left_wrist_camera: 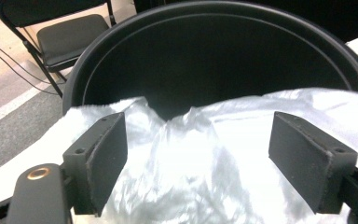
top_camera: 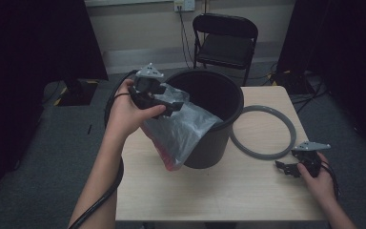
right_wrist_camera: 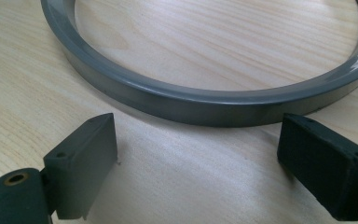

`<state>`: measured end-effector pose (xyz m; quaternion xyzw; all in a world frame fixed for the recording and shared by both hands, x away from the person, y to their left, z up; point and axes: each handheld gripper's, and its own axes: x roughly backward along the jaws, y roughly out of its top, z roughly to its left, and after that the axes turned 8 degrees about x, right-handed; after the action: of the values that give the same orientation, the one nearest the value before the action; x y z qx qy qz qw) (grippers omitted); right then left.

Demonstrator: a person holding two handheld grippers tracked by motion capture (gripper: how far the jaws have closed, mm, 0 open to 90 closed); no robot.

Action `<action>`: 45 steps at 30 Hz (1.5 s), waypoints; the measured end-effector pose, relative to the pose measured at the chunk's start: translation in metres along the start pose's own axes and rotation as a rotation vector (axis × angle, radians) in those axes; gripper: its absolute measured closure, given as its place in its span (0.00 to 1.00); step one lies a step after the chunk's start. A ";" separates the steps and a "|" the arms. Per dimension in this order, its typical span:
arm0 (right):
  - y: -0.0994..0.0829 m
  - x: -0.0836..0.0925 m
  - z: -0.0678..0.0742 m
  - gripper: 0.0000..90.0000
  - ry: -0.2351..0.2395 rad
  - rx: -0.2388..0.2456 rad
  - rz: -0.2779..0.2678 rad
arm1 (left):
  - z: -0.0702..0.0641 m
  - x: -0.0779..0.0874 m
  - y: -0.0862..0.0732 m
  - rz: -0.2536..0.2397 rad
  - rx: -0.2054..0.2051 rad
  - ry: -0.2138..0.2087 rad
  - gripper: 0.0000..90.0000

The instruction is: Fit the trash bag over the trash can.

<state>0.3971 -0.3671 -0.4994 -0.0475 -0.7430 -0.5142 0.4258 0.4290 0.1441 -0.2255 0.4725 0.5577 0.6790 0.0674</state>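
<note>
The high view looks forward and down over the whole pale wooden table (top_camera: 248, 191). The left gripper view sits close at the round black plastic bin (left_wrist_camera: 214, 51), facing its mouth. The right gripper view looks low and near at the grey plastic ring (right_wrist_camera: 191, 100); the high view also shows both bin (top_camera: 214, 138) and ring (top_camera: 267, 152).

I work at a light wooden table (top_camera: 248, 191) standing on grey carpet floor (top_camera: 38, 157). Behind it a black folding metal chair (top_camera: 225, 40) stands before a pale wall (top_camera: 138, 16) with a white socket (top_camera: 184, 5). Dark curtains (top_camera: 33, 38) hang on both sides.
</note>
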 end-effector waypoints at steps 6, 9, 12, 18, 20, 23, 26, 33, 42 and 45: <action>0.000 0.000 0.000 0.12 0.000 0.000 0.000 | 0.009 -0.001 -0.017 0.022 0.009 -0.016 0.20; 0.000 0.000 0.000 0.13 0.000 -0.001 0.000 | 0.009 -0.005 -0.018 0.011 0.011 -0.030 0.20; 0.000 0.000 0.000 0.13 0.000 -0.001 0.000 | 0.003 -0.012 -0.017 0.048 -0.011 -0.044 0.23; 0.000 0.000 0.000 0.13 0.000 0.000 0.000 | -0.003 -0.025 -0.017 0.091 0.010 -0.078 0.40; 0.000 0.000 0.000 0.13 0.000 -0.001 0.000 | -0.004 -0.026 -0.017 0.104 0.017 -0.091 0.45; 0.000 0.000 0.000 0.13 0.000 0.000 0.000 | -0.004 -0.027 -0.016 0.117 0.011 -0.099 0.53; 0.000 0.000 0.000 0.12 0.000 0.001 0.000 | -0.005 -0.028 -0.017 0.135 0.007 -0.101 0.66; 0.000 0.000 0.000 0.13 0.000 0.000 0.000 | -0.010 -0.029 -0.010 0.203 -0.020 -0.081 0.88; 0.000 0.000 0.000 0.13 0.000 0.000 0.000 | -0.013 -0.024 0.003 0.159 -0.006 -0.054 0.98; 0.000 0.000 0.000 0.13 0.000 0.000 0.000 | -0.016 -0.019 0.015 0.121 -0.007 -0.040 0.98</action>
<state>0.3972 -0.3671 -0.4994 -0.0474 -0.7429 -0.5143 0.4259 0.4343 0.1157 -0.2232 0.5184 0.5243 0.6744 0.0391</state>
